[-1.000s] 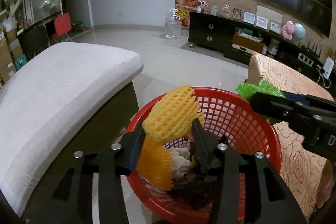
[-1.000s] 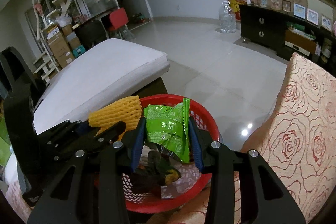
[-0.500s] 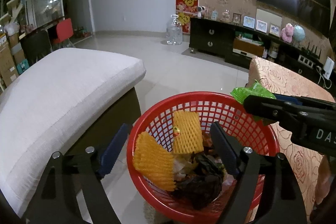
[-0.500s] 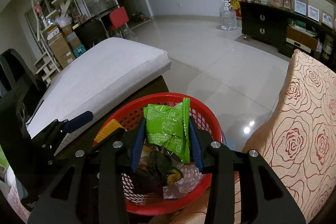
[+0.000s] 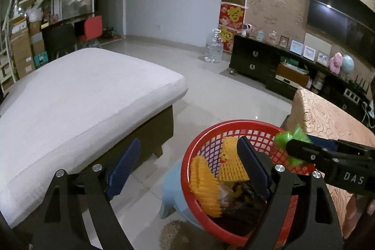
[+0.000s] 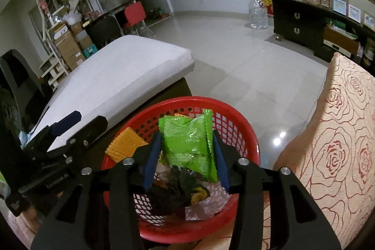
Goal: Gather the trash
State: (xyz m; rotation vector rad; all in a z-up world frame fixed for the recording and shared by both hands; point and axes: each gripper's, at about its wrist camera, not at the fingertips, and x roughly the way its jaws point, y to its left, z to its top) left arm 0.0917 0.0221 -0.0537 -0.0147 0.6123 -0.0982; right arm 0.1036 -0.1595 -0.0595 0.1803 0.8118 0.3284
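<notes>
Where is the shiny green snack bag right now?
The green snack bag is pinched in the right gripper, held just above the red basket of trash, beside the rose-patterned cloth.

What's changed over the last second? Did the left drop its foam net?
Yes. The left gripper opened, the yellow foam net fell into the red basket, and the gripper then swung left, off the basket. The right gripper stayed shut on the green wrapper above the basket, not yet released. The basket has not moved.
</notes>
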